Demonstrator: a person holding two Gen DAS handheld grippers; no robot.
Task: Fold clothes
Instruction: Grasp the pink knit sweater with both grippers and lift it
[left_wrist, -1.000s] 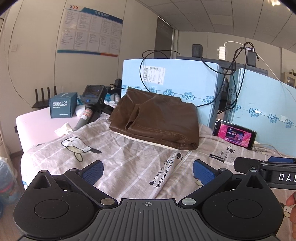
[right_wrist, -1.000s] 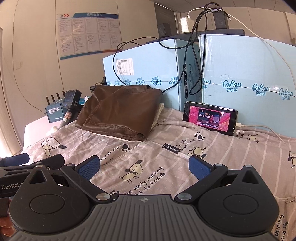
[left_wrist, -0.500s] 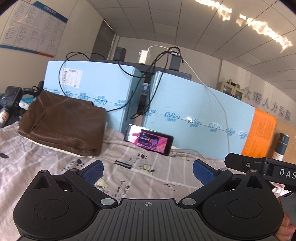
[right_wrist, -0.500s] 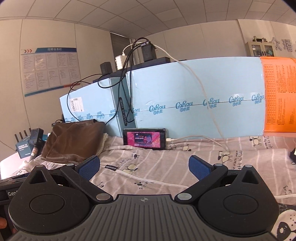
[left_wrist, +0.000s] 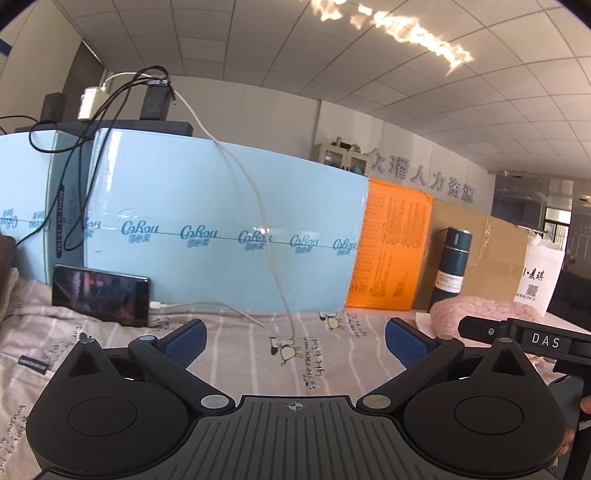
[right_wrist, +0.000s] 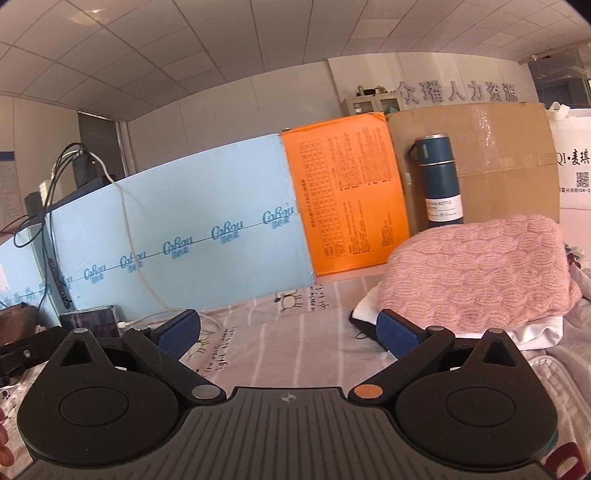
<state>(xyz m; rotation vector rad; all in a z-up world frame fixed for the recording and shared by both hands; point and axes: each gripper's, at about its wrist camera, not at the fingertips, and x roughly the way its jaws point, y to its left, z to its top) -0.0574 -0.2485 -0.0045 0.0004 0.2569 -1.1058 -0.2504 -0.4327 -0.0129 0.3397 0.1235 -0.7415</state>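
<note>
A pink knitted sweater (right_wrist: 476, 269) lies on top of white clothes (right_wrist: 535, 328) at the right of the bed, just beyond my right gripper's right finger. It also shows in the left wrist view (left_wrist: 480, 310), behind the other tool. My left gripper (left_wrist: 293, 341) is open and empty above the printed bed sheet (left_wrist: 314, 350). My right gripper (right_wrist: 288, 332) is open and empty above the sheet (right_wrist: 277, 332). The folded brown garment (left_wrist: 5, 258) shows only as a sliver at the far left edge.
A phone (left_wrist: 99, 295) on a white charging cable (left_wrist: 266, 258) leans against blue foam boards (left_wrist: 221, 229). An orange board (right_wrist: 347, 192), a cardboard box (right_wrist: 480, 162), a dark blue flask (right_wrist: 439, 181) and a white bag (right_wrist: 574, 162) stand along the back.
Both grippers have swung to the right, away from the folded brown garment, past the phone. The pink sweater pile has come into view. Both stay open.
</note>
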